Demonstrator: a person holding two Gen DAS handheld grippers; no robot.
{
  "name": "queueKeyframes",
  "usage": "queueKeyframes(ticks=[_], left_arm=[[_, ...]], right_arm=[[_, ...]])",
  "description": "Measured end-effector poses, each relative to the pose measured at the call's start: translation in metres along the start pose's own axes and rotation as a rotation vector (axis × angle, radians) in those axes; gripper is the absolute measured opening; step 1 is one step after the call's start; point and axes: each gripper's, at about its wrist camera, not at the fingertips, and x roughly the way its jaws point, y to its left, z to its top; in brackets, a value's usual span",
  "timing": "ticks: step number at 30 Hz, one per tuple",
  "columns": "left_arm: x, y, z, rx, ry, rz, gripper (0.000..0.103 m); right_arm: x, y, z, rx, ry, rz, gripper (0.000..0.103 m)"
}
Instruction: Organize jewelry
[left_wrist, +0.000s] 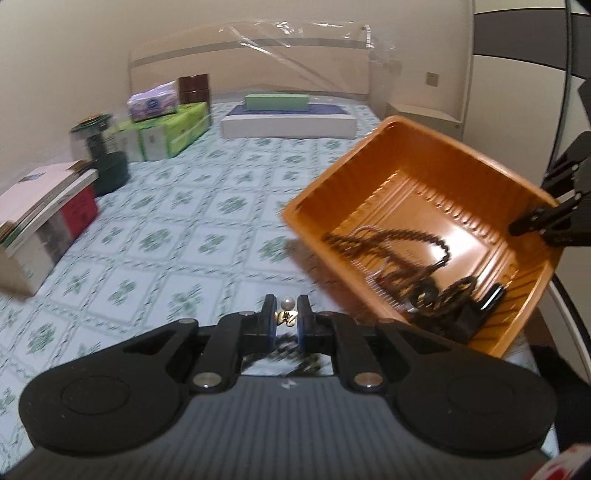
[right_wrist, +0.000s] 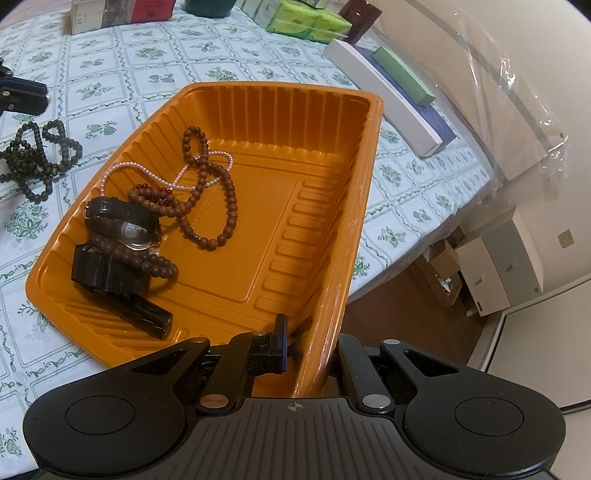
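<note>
Left-wrist view: a pearl earring (left_wrist: 287, 309) is pinched between the nearly closed jaws of the left gripper (left_wrist: 287, 314), left of the orange tray (left_wrist: 373, 177). The tray's near wall is clamped by the right gripper (right_wrist: 309, 345); inside are seen two brown bead strings (right_wrist: 218, 192), one pearl strand (right_wrist: 122, 168) and one watch (right_wrist: 129, 227). No writing can be read.

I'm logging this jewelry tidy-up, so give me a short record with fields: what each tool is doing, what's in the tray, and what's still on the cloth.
left tool: shut on a small pearl piece, raised above the tablecloth
right tool: shut on the rim of the orange tray, tilting it
in tray: brown beads, pearl strand, watch, black tube
still on cloth: dark beads, left of the tray
</note>
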Motion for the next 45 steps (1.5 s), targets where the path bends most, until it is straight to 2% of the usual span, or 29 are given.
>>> queueKeyframes(ticks=[10,21,22,24,25,29,32,38,42,45], left_arm=[[0.022,-0.064,0.03,0.072,-0.028,-0.151,0.009],[0.043,-0.102,0.031,0.128,0.004,-0.21,0.01],[0.043,-0.103,0.031,0.137,0.002,-0.21,0.012],[0.041,-0.104,0.028,0.15,-0.01,-0.209,0.023],[0.04,-0.103,0.026,0.149,-0.012,-0.207,0.023],[0.027,-0.088,0.015,0.12,-0.014,-0.17,0.024],[0.01,-0.07,0.002,0.109,-0.021,-0.11,0.025],[-0.025,-0.02,-0.031,0.012,-0.012,0.024,0.026],[-0.043,0.008,-0.059,-0.034,0.02,0.113,0.026],[-0.05,0.023,-0.076,-0.074,0.054,0.153,0.026]], right_arm=[[0.0,0.0,-0.001,0.002,-0.002,0.003,0.006],[0.001,-0.001,-0.001,0.01,-0.005,0.009,0.006],[0.001,-0.002,-0.002,0.011,-0.005,0.01,0.006],[0.001,-0.001,-0.001,0.012,-0.006,0.01,0.006],[0.001,-0.001,-0.002,0.013,-0.006,0.009,0.006],[0.001,-0.001,-0.003,0.019,-0.006,0.011,0.006],[0.002,-0.001,-0.003,0.021,-0.005,0.012,0.006],[0.002,-0.001,-0.003,0.021,-0.005,0.01,0.006],[0.001,0.0,-0.002,0.019,-0.006,0.007,0.006],[0.001,0.0,-0.003,0.018,-0.005,0.005,0.006]])
